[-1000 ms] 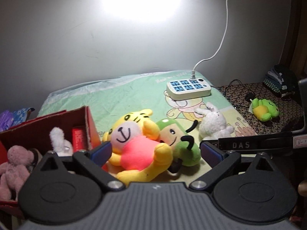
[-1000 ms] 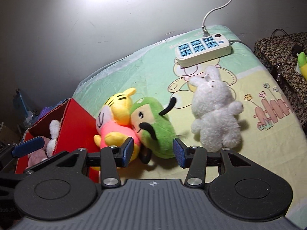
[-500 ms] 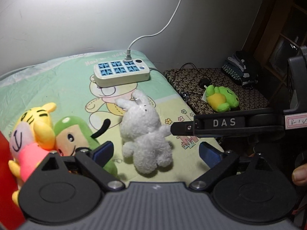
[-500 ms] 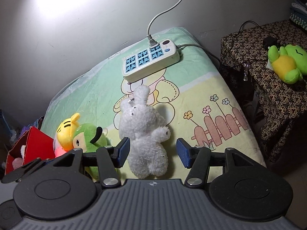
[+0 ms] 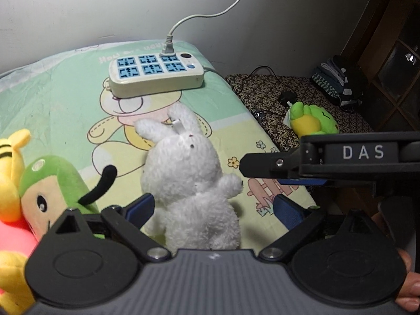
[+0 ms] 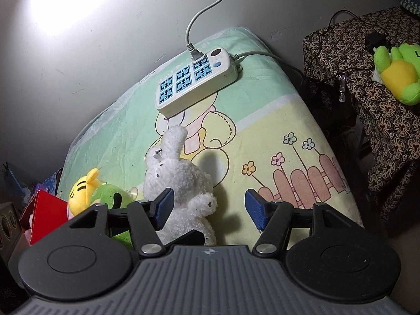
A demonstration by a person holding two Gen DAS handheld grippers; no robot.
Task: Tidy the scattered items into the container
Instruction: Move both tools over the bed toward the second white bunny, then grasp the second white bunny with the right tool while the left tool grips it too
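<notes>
A white rabbit plush (image 5: 189, 178) lies on the cartoon bedsheet (image 5: 65, 105). My left gripper (image 5: 214, 210) is open, and the rabbit's body sits between its blue pads without being squeezed. A finger (image 5: 265, 162) of my right gripper reaches in from the right, close to the rabbit's arm. In the right wrist view my right gripper (image 6: 210, 208) is open, with the rabbit (image 6: 178, 181) against its left pad. A yellow tiger plush (image 5: 10, 183) and a green plush (image 5: 52, 183) lie to the left. A corner of the red box (image 6: 44, 207) shows at far left.
A white power strip (image 5: 155, 76) with a plugged cable lies on the sheet near the wall. Right of the bed stands a side table with a patterned cloth (image 6: 367, 105); on it are a green frog plush (image 6: 399, 73) and cables. The bed edge drops off on the right.
Both views have swung right, from the tiger, green plush and red box to the white rabbit. The rabbit now lies between the left fingers. The right fingers have spread slightly wider.
</notes>
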